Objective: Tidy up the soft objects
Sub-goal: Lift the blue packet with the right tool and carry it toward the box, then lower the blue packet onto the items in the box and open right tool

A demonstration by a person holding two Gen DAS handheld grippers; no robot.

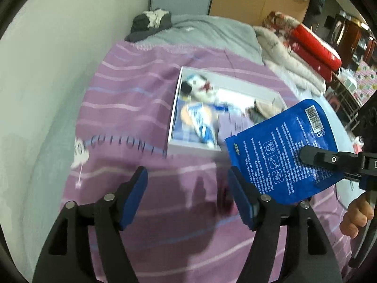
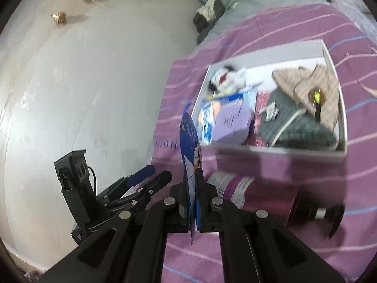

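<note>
A shallow white box (image 1: pixel 173 108) (image 2: pixel 282 152) lies on a purple striped bed cover (image 1: pixel 132 89). It holds a black-and-white plush toy (image 2: pixel 226 77), blue and lilac packets (image 2: pixel 233 120), a beige pouch (image 2: pixel 306 87) and a dark grey knitted item (image 2: pixel 299 127). My right gripper (image 2: pixel 193 200) is shut on a flat blue packet (image 1: pixel 282 151) (image 2: pixel 190 146), held in the air in front of the box's near side. My left gripper (image 1: pixel 188 188) is open and empty above the cover, left of the packet.
A white wall (image 1: pixel 47 70) runs along the bed's left side. A purple and white tube-like item (image 2: pixel 254 191) lies on the cover before the box. A grey pillow (image 1: pixel 207 33) and dark bundle (image 1: pixel 150 23) lie at the head. Red folded bedding (image 1: pixel 313 52) sits at right.
</note>
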